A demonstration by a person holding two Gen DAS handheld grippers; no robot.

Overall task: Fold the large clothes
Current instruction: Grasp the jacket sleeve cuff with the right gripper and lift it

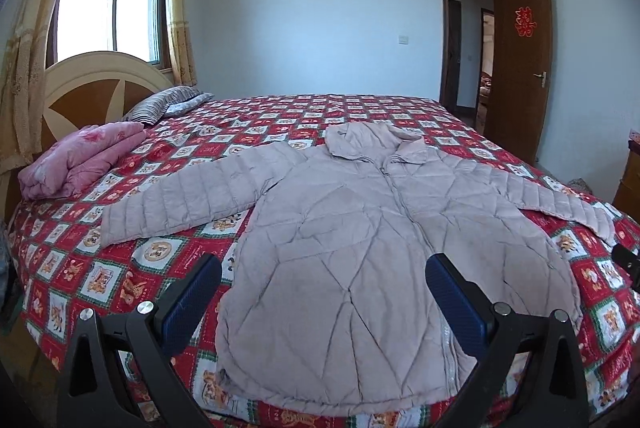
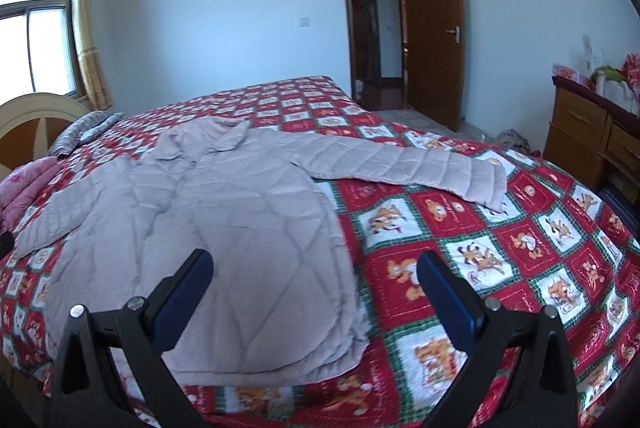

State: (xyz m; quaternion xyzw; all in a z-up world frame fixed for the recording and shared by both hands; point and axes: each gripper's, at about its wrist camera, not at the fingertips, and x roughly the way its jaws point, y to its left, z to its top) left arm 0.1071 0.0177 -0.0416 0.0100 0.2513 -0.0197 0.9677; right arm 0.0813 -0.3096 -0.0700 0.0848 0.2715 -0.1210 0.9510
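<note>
Jacket: pale pink quilted down jacket (image 1: 352,228) lies face up, zipped, sleeves spread, mid-frame on the bed (image 1: 80,256).
Left claw (image 1: 324,292): released, empty, above the hem.
Right claw (image 2: 314,292): released, empty, over the hem's right edge.
Risk: slick puffy fabric may slip from a shallow pinch; sleeve could drag the patterned quilt.
Left view only: folded pink blanket (image 1: 80,164) whole, upper left.
Right view only: wooden dresser (image 2: 588,132), far right.

Lower right of the left wrist view, the left gripper's (image 1: 324,270) finger (image 1: 460,304) covers part of the jacket (image 1: 340,228) hem. Far right, a black object (image 1: 628,264) is cut by the frame edge. In the right wrist view, dresser (image 2: 580,132) clutter at upper right is too blurred to identify.
</note>
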